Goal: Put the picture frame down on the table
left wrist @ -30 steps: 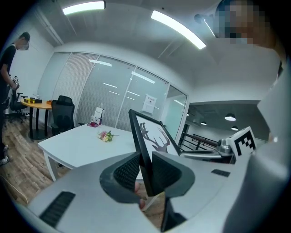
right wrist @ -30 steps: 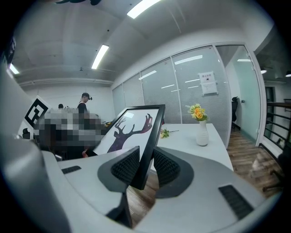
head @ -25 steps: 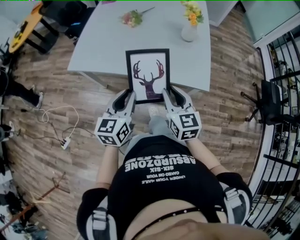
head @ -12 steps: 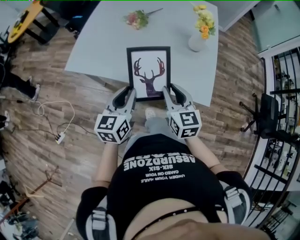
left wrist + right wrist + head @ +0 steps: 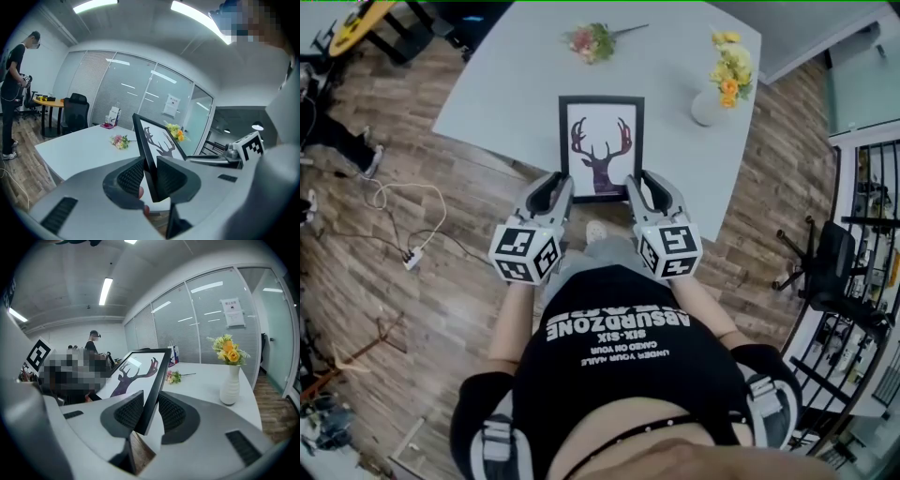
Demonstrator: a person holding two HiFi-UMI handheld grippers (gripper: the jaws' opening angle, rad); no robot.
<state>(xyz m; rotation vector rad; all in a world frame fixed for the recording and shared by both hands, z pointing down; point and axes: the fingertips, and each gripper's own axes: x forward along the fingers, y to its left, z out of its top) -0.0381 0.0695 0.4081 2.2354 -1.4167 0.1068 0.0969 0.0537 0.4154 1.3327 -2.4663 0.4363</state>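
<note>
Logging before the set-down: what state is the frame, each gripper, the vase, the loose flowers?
picture frame: held tilted, not yet laid down
left gripper: shut on picture frame
right gripper: shut on picture frame
vase: upright on table
loose flowers: lying on table

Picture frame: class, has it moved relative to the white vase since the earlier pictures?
Yes. The picture frame moved farther over the table; its far edge, earlier short of the white vase, now draws level.
</note>
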